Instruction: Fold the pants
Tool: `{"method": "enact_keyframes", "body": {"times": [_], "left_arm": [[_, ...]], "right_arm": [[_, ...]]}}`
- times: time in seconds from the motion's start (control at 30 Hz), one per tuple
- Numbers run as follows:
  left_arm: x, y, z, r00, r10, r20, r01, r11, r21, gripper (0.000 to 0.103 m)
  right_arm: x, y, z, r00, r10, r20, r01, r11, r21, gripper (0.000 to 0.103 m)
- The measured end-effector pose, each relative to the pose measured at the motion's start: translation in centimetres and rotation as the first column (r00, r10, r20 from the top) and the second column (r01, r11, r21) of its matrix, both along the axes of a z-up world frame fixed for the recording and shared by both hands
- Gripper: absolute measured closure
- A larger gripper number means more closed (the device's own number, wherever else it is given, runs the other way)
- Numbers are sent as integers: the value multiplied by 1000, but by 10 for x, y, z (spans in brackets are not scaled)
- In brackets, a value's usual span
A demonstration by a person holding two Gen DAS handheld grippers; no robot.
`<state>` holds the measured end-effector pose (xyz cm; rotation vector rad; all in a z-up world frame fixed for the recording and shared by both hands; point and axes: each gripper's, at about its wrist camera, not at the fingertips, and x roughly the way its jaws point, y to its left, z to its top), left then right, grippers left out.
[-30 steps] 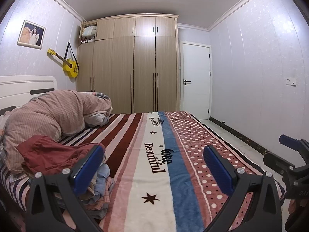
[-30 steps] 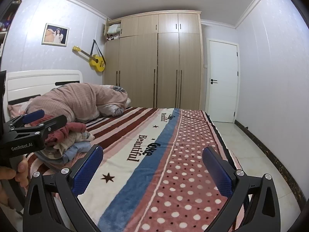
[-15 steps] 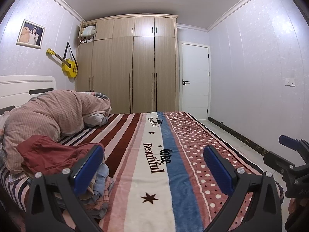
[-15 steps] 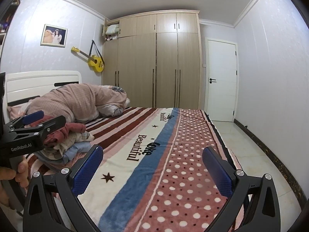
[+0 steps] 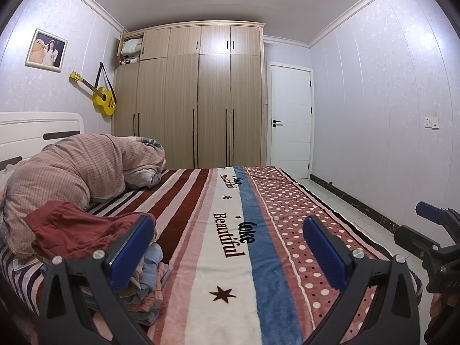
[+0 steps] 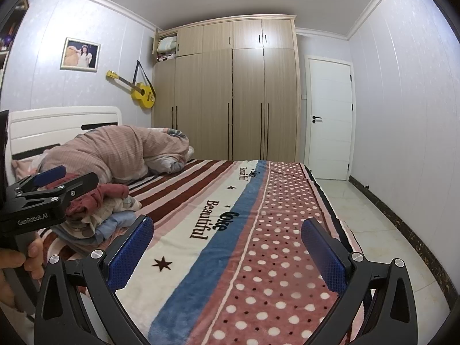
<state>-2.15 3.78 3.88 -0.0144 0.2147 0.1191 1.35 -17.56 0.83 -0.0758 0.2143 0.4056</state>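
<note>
Both grippers hover above the near edge of the bed (image 5: 287, 218), level and side by side, jaws wide, holding nothing. Looks like a ready pose: nothing picked yet, folding not started.

Left gripper (image 5: 227, 247) sits just right of the clothes pile (image 5: 86, 230); its left finger (image 5: 132, 247) overlaps the pile in view, contact unclear. Right gripper (image 6: 227, 247) is over the dotted strip of the blanket (image 6: 273, 230). From the right wrist view the left gripper shows side-on at the left edge (image 6: 49, 195), in front of the pile (image 6: 109, 210).

Pants: likely somewhere in that pile, at the left of the bed below the rolled duvet (image 5: 74, 172). Dark red garment (image 5: 72, 227) lies on top; cannot tell whether it is the pants. Pile is kept to the side, probably so the open middle of the blanket serves as the folding area.

Writing:
- Blanket: "Beautiful" plus a second word, reads roughly "Coke"/"Toke", printed 2 times along the cream and blue stripes.
- Left gripper body: "GenRobot.AI".
- Right gripper, seen in the left wrist view (image 5: 437, 247): partial letters, unreadable.
</note>
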Motion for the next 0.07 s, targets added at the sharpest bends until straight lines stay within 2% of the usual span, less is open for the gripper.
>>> {"method": "enact_keyframes", "body": {"times": [0.07], "left_arm": [[0,0,1,1000,2,-4,-2,1000,-1,1]], "right_arm": [[-1,0,0,1000,-1,-1,1,1000,2,1]]}}
